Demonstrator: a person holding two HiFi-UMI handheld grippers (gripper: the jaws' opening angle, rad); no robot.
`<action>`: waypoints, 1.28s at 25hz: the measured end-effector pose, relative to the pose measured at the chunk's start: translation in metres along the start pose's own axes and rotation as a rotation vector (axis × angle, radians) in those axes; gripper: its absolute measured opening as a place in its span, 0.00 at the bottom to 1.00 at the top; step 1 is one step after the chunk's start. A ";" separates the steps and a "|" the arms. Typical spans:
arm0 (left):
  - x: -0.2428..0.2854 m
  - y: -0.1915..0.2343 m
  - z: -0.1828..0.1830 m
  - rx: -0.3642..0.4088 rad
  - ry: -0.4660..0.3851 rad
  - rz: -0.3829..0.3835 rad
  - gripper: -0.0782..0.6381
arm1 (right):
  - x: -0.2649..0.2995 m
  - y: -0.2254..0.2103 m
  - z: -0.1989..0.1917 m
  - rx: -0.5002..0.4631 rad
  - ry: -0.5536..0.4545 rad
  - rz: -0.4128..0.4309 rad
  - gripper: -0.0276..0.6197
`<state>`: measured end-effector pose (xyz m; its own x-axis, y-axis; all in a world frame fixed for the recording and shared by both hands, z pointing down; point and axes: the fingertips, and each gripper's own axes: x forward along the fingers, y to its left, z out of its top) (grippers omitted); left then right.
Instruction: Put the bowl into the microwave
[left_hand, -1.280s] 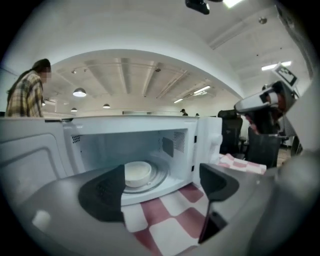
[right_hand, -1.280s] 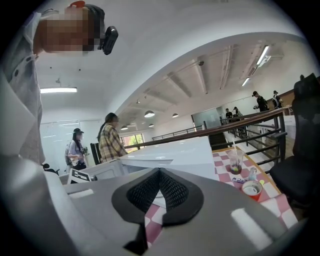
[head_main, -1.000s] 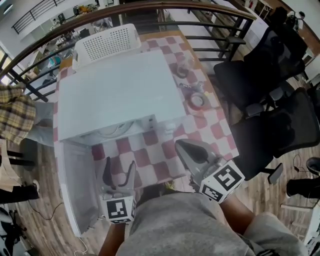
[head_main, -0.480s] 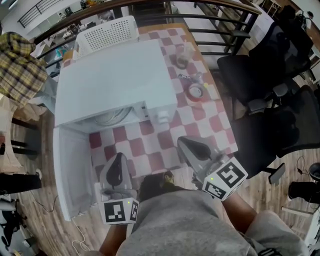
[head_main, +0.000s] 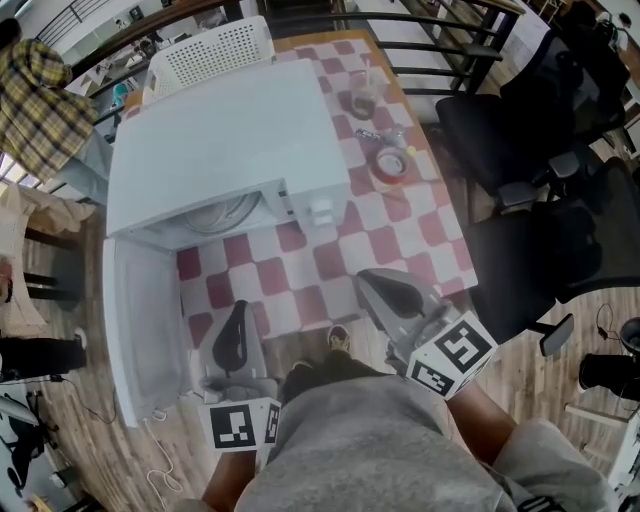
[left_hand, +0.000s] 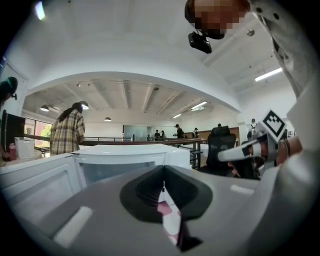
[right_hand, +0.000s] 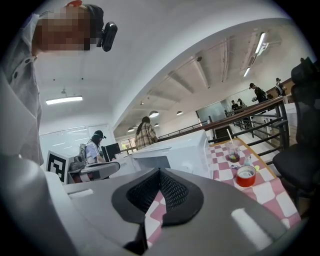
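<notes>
The white microwave stands on the checked table with its door swung open toward me on the left. Inside the cavity shows a pale round rim; I cannot tell whether it is the bowl or the turntable. My left gripper is shut and empty, held by the table's near edge beside the open door. My right gripper is shut and empty too, over the near right of the table. From the left gripper the microwave lies straight ahead. The right gripper faces its right side.
A white perforated basket stands behind the microwave. A red tape roll, a small bottle and a plastic cup with a drink sit at the table's right. Black office chairs crowd the right side. A person in a plaid shirt stands at the left.
The left gripper's jaws, open a second ago, have shut on nothing. Both grippers stay near the table's front edge, and the head view has tilted a little.
</notes>
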<state>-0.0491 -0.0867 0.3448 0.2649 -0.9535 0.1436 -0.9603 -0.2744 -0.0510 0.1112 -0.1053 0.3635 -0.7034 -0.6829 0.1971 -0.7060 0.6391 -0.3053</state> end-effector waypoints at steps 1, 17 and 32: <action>-0.002 0.000 -0.001 0.003 0.000 -0.004 0.12 | 0.000 0.003 -0.002 0.004 0.001 0.000 0.04; -0.096 0.019 -0.030 -0.089 0.020 -0.018 0.12 | -0.025 0.089 -0.049 -0.017 0.074 -0.014 0.04; -0.220 0.012 -0.036 -0.095 -0.035 -0.043 0.12 | -0.102 0.191 -0.089 -0.079 0.074 -0.083 0.04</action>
<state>-0.1220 0.1241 0.3481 0.3075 -0.9453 0.1088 -0.9515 -0.3039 0.0489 0.0413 0.1178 0.3679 -0.6442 -0.7086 0.2879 -0.7644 0.6090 -0.2116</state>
